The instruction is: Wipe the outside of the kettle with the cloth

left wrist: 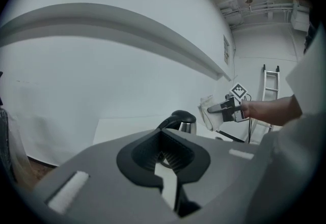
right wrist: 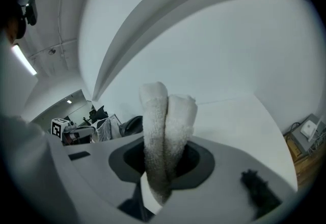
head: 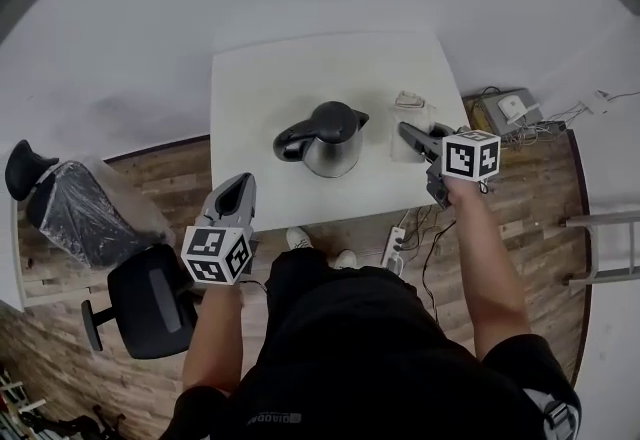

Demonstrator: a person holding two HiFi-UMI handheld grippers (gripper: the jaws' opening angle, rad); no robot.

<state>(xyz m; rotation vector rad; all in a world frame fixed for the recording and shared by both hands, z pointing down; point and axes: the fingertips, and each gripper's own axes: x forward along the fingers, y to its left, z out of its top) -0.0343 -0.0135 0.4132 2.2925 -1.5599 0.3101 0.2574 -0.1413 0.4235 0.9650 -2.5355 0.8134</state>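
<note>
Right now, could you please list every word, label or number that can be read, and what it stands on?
No text reads clearly.
Print on the black shirt: upside down, too blurred to read.
Emblem on the sleeve: too small to read.
Wall sign: too small to read.
Marker cubes: square patterns only, no letters.
Kettle: no label visible.

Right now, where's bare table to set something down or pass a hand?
Free: the white table's far half behind the steel kettle with black lid, and the left strip beside its handle. Crowded: right edge, where the right gripper clamps the white terry cloth; narrow front strip, left gripper at its corner.
</note>
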